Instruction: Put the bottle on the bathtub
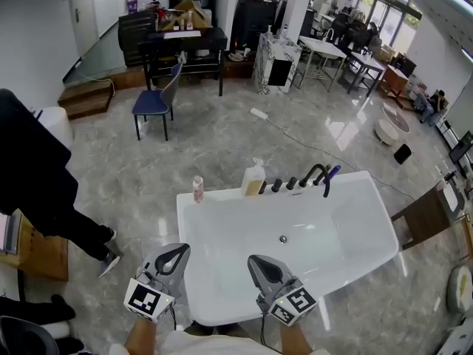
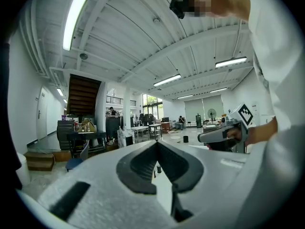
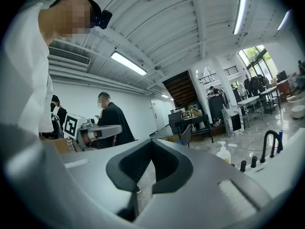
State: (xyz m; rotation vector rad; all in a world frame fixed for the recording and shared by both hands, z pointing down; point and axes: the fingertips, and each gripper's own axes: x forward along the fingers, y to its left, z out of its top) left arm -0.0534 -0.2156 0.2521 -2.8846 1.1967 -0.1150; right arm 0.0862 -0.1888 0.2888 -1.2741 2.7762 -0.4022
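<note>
A white bathtub (image 1: 353,186) fills the middle of the head view. On its far rim stands a small pinkish bottle (image 1: 197,189) at the left corner. A pale pump bottle (image 1: 253,180) stands beside several black knobs and a black faucet (image 1: 318,174). My left gripper (image 1: 181,248) hangs shut and empty just left of the tub's near end. My right gripper (image 1: 253,259) is over the near rim, its tips together with nothing in them. The left gripper (image 2: 156,141) and the right gripper (image 3: 151,140) each show touching tips in their own views. The right gripper view also shows the pump bottle (image 3: 222,152).
A person in dark clothes (image 1: 41,187) stands at the left by a wooden box (image 1: 41,251). A blue chair (image 1: 154,103) and a black table (image 1: 185,46) stand farther back. A wooden chair (image 1: 427,214) is right of the tub. A cable (image 1: 295,135) crosses the marble floor.
</note>
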